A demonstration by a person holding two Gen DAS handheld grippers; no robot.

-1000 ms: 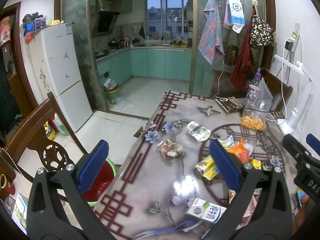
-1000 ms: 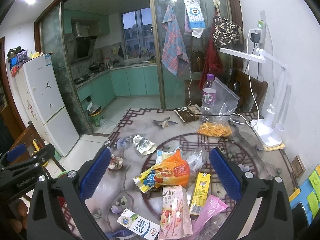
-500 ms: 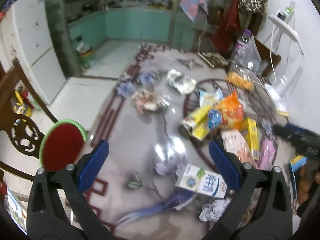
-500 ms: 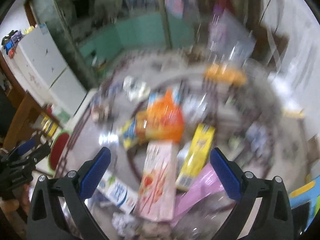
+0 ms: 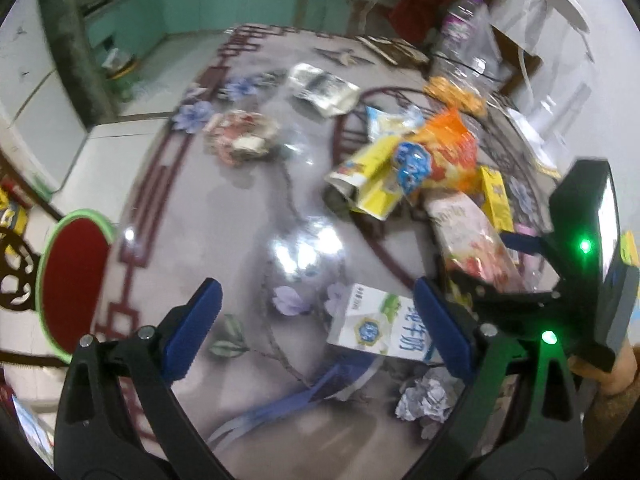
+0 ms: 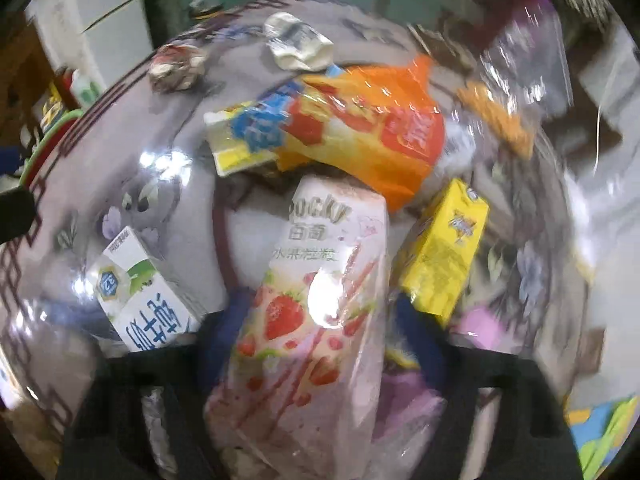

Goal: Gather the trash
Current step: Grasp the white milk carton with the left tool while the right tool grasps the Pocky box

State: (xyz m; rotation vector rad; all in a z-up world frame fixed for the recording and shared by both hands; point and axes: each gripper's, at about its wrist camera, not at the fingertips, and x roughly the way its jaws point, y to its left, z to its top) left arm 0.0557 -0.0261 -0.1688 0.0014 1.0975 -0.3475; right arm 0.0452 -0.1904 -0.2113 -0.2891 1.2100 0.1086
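Trash lies scattered on the flower-patterned table [image 5: 224, 208]. My right gripper [image 6: 316, 332] has its blue fingers on both sides of the pink Pocky strawberry box [image 6: 316, 300], which also shows in the left wrist view [image 5: 472, 236]; the view is blurred and I cannot tell whether they clamp it. My left gripper [image 5: 316, 316] is open and empty above the table, with a white milk carton [image 5: 380, 328] by its right finger. An orange snack bag [image 6: 360, 128] and a yellow carton [image 6: 444, 256] lie beyond the Pocky box.
A red bin with a green rim [image 5: 72, 276] stands on the floor left of the table. A crumpled paper ball [image 5: 424, 396], a silver wrapper [image 5: 324, 88], a crumpled red-white wrapper [image 5: 240, 136] and a plastic bag with a bottle [image 5: 464, 48] lie on the table. A white lamp [image 5: 556, 0] stands at the right.
Both grippers have tilted down and come closer to the table. My right gripper has dropped onto the Pocky box, and its fingers have narrowed around it.
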